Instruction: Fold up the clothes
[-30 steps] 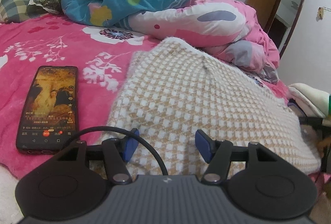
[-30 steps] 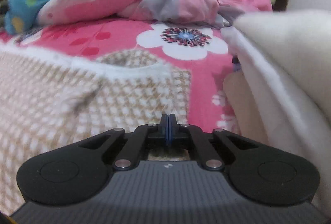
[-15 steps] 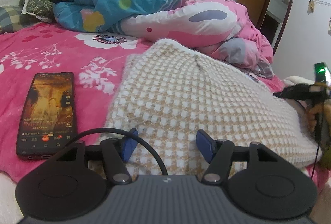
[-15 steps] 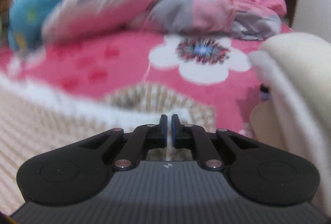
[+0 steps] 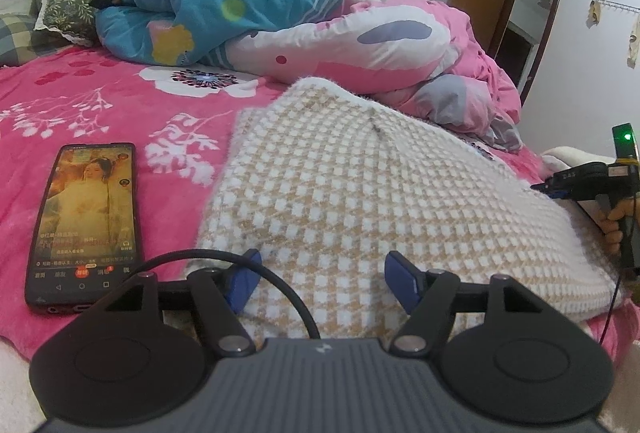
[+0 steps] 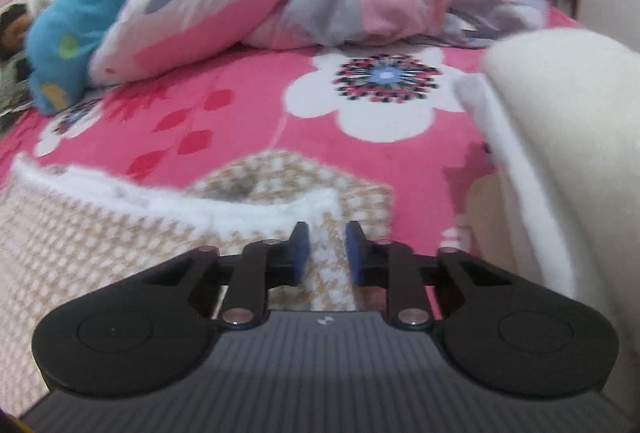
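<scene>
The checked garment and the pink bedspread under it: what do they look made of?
The checked garment looks like a thick, fuzzy knit, tan and white, matte, with a hairy halo along its edges, perhaps wool or acrylic. The pink bedspread looks like plush fleece with a printed white floral pattern: short nap, soft sheen. The fibre itself cannot be told.

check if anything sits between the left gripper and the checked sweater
Nothing visible does. The left gripper is open, its fingers right over the near edge of the checked sweater. The phone lies off to the left on the pink blanket, clear of the path.
</scene>
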Demonstrator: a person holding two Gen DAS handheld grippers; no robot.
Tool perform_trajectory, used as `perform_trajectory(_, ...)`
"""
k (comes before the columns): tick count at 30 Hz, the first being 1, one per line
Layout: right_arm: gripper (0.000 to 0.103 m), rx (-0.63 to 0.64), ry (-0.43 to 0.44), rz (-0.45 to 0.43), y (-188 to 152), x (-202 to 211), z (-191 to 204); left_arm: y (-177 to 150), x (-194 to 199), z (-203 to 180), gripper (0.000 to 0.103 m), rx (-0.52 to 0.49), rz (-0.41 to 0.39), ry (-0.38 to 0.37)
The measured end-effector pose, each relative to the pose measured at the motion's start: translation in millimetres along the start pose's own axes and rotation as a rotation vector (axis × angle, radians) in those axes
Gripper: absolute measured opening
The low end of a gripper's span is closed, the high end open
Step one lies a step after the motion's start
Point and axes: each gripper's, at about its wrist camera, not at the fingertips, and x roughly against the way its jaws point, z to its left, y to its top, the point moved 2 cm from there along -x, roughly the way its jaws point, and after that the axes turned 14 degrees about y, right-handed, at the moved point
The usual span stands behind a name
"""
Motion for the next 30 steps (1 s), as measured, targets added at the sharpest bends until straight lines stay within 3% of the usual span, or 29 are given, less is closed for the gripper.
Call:
perform_trajectory(3, 0.02, 0.002, -0.009, 0.03, 0.0, -9.7, -4.5, 2.7, 1.8, -1.1, 0.07, 0.005, -0.002, 0.014)
perform_trajectory(10, 0.03, -0.097, 0.073, 0.032, 3.2, -21.9, -17.4, 8.8, 6.1, -3.6, 0.07, 0.016, -0.006, 0.047)
perform_trajectory(13, 0.01, -0.097, 0.138, 0.027, 1.3, -16.4, -13.9, 13.3, 7.8, -4.2, 0.07, 0.023, -0.013, 0.062)
perform_trajectory(17, 0.008, -0.005, 0.12, -0.039, 0.8, -2.1, 5.1, 38.2, 4.8, -0.7, 0.07, 0.061, -0.049, 0.1)
perform_trajectory(21, 0.007, -0.014, 0.101, -0.144, 5.2, 12.7, 7.0, 73.6, -22.3, 3.5, 0.073, 0.126, -0.033, 0.11)
perform_trajectory(24, 0.007, -0.052, 0.11, -0.183, 5.5, 19.1, 0.4, 90.1, -56.6, 4.9, 0.074, 0.162, 0.038, 0.11)
perform_trajectory(26, 0.007, -0.061, 0.107, -0.189, 3.1, 19.0, -2.6, 97.4, -78.0, 3.8, 0.065, 0.177, 0.081, 0.119)
perform_trajectory(30, 0.007, -0.056, 0.085, -0.207, -2.4, 17.6, -3.3, 100.6, -100.0, -2.8, 0.057, 0.181, 0.081, 0.156)
